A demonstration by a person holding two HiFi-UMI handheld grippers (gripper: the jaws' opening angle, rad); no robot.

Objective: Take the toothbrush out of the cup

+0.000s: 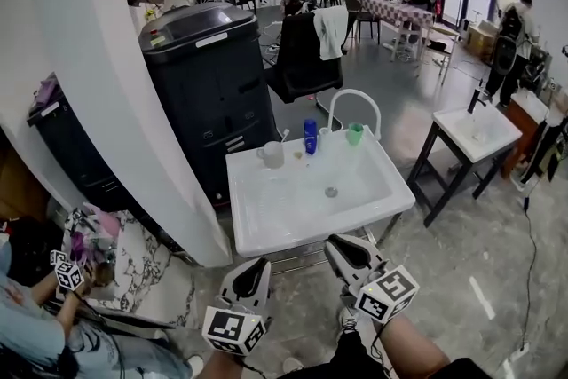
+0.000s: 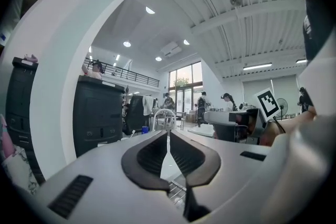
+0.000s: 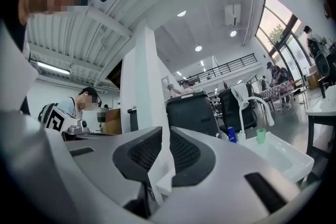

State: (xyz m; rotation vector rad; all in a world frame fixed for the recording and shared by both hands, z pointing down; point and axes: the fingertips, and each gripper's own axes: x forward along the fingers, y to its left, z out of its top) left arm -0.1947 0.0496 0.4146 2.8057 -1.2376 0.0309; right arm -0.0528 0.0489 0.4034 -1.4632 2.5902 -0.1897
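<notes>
In the head view a pale cup (image 1: 272,155) stands on the back left corner of the white sink (image 1: 266,226), with a toothbrush (image 1: 282,137) sticking out of it. Both grippers hover in front of the sink's near edge, well short of the cup. My left gripper (image 1: 255,263) has its jaws together with nothing between them, as the left gripper view shows (image 2: 168,134). My right gripper (image 1: 340,241) points at the sink. Its jaws stand a narrow gap apart and hold nothing (image 3: 165,131).
A blue bottle (image 1: 310,136), a green cup (image 1: 355,134) and an arched white tap (image 1: 355,98) line the sink's back edge. A black cabinet (image 1: 209,75) and a white pillar (image 1: 98,102) stand left. A second sink table (image 1: 475,133) is right. A person (image 1: 53,324) crouches lower left.
</notes>
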